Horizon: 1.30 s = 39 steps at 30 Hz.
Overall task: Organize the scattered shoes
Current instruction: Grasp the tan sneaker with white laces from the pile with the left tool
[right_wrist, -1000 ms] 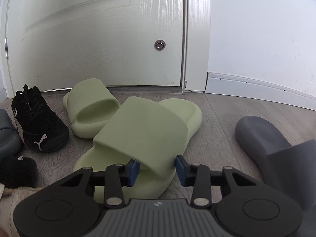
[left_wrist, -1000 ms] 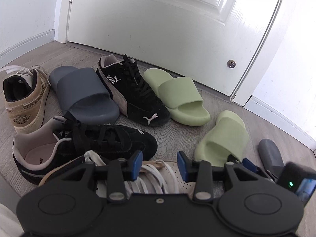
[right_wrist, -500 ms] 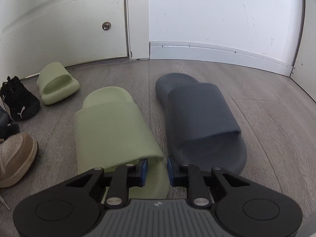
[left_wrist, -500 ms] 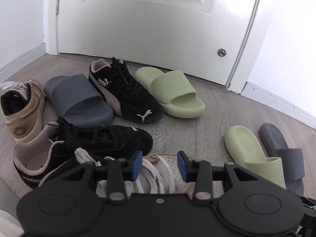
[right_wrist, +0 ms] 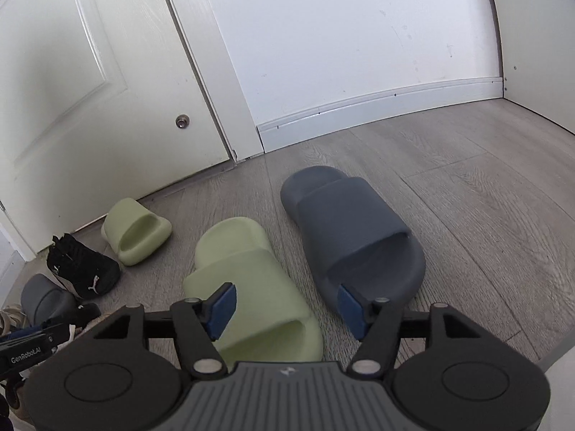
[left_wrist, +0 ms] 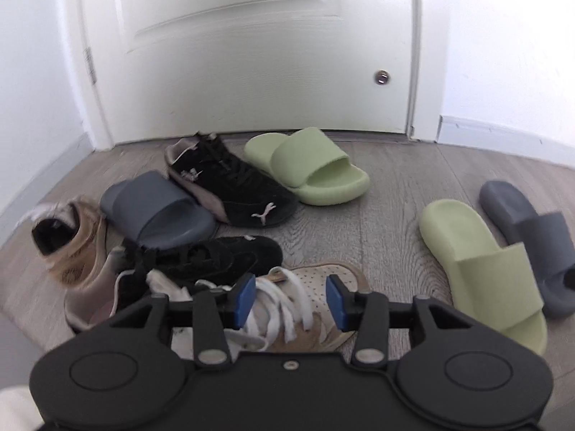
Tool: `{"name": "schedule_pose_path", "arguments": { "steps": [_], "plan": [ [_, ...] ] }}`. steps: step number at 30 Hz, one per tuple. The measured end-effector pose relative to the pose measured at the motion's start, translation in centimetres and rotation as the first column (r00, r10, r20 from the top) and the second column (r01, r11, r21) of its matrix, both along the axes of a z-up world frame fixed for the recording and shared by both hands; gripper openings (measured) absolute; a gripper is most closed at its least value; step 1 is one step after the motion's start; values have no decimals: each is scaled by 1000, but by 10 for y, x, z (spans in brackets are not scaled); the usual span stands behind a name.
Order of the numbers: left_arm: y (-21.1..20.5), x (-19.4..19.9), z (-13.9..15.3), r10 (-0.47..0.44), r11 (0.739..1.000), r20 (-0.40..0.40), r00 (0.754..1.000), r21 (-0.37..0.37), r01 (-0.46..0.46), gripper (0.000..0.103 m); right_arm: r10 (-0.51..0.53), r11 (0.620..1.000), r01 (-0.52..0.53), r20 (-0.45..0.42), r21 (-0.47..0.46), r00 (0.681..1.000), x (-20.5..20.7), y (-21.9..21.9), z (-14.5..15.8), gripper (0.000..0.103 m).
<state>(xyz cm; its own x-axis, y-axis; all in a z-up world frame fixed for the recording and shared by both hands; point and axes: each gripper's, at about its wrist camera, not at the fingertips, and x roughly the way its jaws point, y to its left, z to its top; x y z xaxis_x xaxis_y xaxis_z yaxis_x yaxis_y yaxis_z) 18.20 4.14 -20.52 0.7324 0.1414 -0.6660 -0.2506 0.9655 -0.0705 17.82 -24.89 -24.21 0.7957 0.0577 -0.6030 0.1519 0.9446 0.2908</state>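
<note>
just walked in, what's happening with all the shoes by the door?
A person with a handheld gripper in each hand is sorting scattered shoes. The right gripper, jaws opening, sits above a green slide lying beside a grey slide, gripping neither. The left gripper, jaws also opening, hovers over a tan sneaker. The other shoes lie unpaired near the door.

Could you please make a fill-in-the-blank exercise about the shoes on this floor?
1. In the right wrist view, the green slide lies beside a ____ slide.
2. The far green slide lies near the white ____.
3. A white logo marks the toe of the ____ sneaker.
4. Between the left gripper jaws shows a tan sneaker with ____ laces.

Answers: grey; door; black; white
</note>
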Motion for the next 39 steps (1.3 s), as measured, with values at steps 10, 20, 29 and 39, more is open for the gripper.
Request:
{"name": "schedule_pose_path", "arguments": {
  "steps": [10,20,29,39],
  "plan": [
    [107,1,-5,163,872,-229,960,-422,-248,66,43,998,-43,-8,52,999,3,5,-2,65],
    [122,26,-40,121,780,-313,942,-557,-285,83,69,995,-70,9,67,998,1,8,0,65],
    [99,45,-32,156,881,-262,952,-399,-254,57,96,994,-96,-3,50,995,1,18,-7,65],
    [119,94,-13,134,951,-197,971,-249,-182,34,126,992,-126,0,-24,992,-2,27,-9,65]
  ]
}}
